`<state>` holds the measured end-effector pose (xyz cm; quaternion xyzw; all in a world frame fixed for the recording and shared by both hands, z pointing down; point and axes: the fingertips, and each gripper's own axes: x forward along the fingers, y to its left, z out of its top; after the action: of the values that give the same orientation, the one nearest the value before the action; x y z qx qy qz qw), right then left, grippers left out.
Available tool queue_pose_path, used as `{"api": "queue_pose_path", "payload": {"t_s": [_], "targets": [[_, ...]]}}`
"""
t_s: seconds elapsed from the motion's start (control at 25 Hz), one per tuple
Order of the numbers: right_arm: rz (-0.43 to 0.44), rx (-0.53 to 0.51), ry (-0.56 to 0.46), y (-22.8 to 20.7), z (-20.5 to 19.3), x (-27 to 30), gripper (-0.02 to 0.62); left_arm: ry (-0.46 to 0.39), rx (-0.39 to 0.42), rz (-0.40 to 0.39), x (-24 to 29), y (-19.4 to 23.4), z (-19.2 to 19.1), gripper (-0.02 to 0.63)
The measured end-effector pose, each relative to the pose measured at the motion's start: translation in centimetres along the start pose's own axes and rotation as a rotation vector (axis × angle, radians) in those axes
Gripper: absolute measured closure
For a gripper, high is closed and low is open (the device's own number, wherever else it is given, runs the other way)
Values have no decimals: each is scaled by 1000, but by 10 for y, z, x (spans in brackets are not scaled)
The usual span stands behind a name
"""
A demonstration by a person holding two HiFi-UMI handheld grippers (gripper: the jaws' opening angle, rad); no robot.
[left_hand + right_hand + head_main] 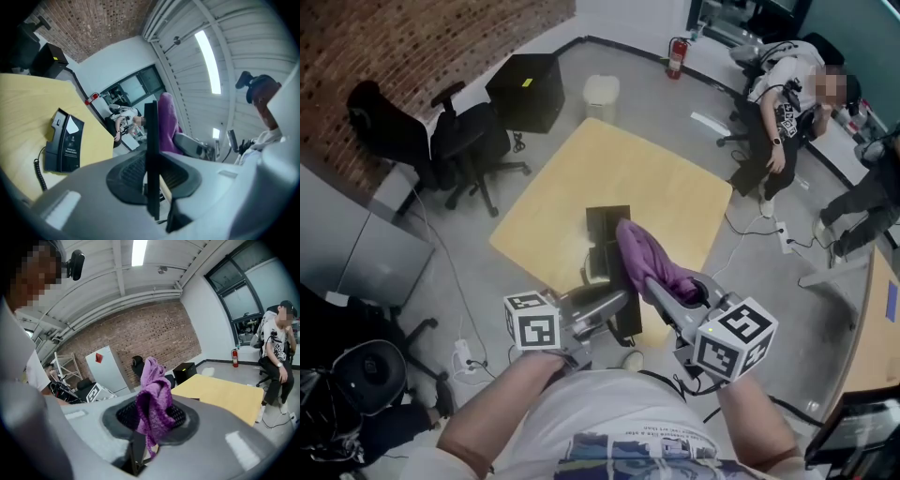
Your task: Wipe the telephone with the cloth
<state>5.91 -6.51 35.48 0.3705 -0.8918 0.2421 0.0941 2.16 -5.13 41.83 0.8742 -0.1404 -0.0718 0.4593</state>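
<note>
Right gripper point(149, 420) jaws clamped on purple cloth point(152, 394), which is bunched upward at frame centre. Left gripper point(152, 180) jaws closed on thin black slab point(151, 136), seen edge-on; cloth just right of it. Telephone point(65, 140) on yellow table point(18, 103), frame left, apart from jaws.

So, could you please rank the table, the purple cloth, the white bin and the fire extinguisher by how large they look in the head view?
1. table
2. purple cloth, though it is held up close to the camera, which flatters it
3. white bin
4. fire extinguisher
</note>
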Motion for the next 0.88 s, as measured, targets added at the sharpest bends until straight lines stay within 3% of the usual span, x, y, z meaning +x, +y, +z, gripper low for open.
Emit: {"api": "queue_pose_path", "payload": {"t_s": [0.4, 0.72, 0.88], "targets": [[57, 20, 96, 15, -57, -23, 511, -112, 9, 37, -11, -5, 17, 523], [35, 29, 146, 15, -82, -33, 511, -130, 2, 35, -14, 0, 35, 523], [16, 7, 150, 13, -75, -38, 511, -102, 38, 39, -9, -1, 40, 523]]}}
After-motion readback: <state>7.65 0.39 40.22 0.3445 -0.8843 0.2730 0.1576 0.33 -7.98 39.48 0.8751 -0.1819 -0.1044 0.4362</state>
